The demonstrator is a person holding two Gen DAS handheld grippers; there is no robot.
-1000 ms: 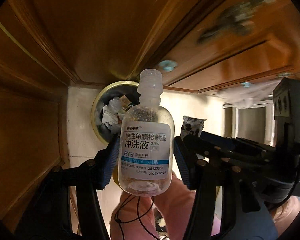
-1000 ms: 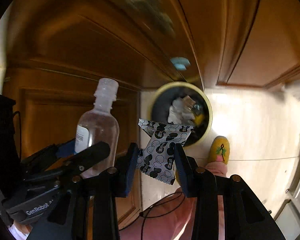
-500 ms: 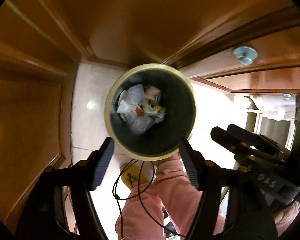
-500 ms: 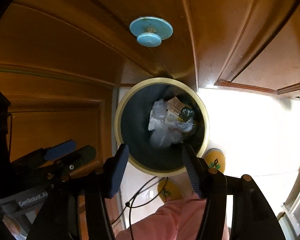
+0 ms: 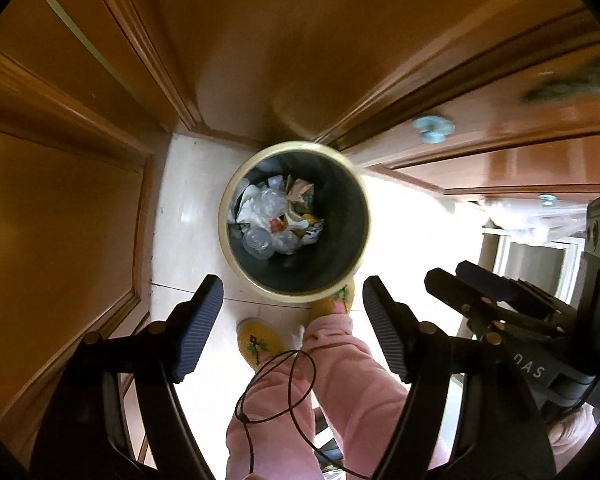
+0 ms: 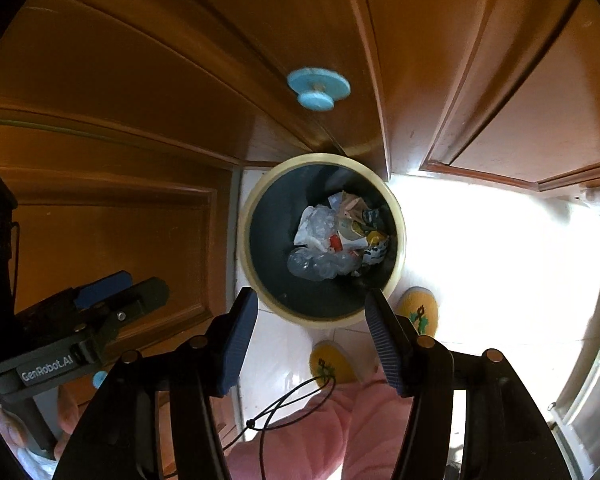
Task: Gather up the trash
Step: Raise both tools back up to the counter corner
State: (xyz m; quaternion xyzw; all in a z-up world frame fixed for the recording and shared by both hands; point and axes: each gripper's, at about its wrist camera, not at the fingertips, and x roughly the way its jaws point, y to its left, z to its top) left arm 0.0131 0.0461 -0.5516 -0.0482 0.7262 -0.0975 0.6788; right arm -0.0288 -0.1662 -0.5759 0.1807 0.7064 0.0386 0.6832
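A round bin with a pale yellow rim (image 5: pixel 221 216) (image 6: pixel 242 236) stands on the floor in a cabinet corner, and I look almost straight down into it. Crumpled trash (image 5: pixel 276 220) (image 6: pixel 336 236) fills its bottom. On the pile lie a clear plastic bottle (image 6: pixel 312 264) and a black-and-white patterned wrapper (image 6: pixel 376 254). My left gripper (image 5: pixel 292 300) hangs open above the bin's near rim with nothing between its fingers. My right gripper (image 6: pixel 311 296) is likewise open and empty over the near rim. Each gripper shows at the side of the other's view.
Brown wooden cabinet doors close in behind and left of the bin, one with a blue knob (image 6: pixel 318 88). A person's pink trouser legs (image 5: pixel 340 380) and yellow slippers (image 5: pixel 258 342) stand against the bin's near side. A thin black cord (image 5: pixel 284 392) dangles there. Pale tiled floor (image 6: pixel 480 260) stretches right.
The bottle has left my left gripper and the patterned wrapper my right; both lie in the bin. Both sets of jaws stand wider, and the bin has come to the middle of both views.
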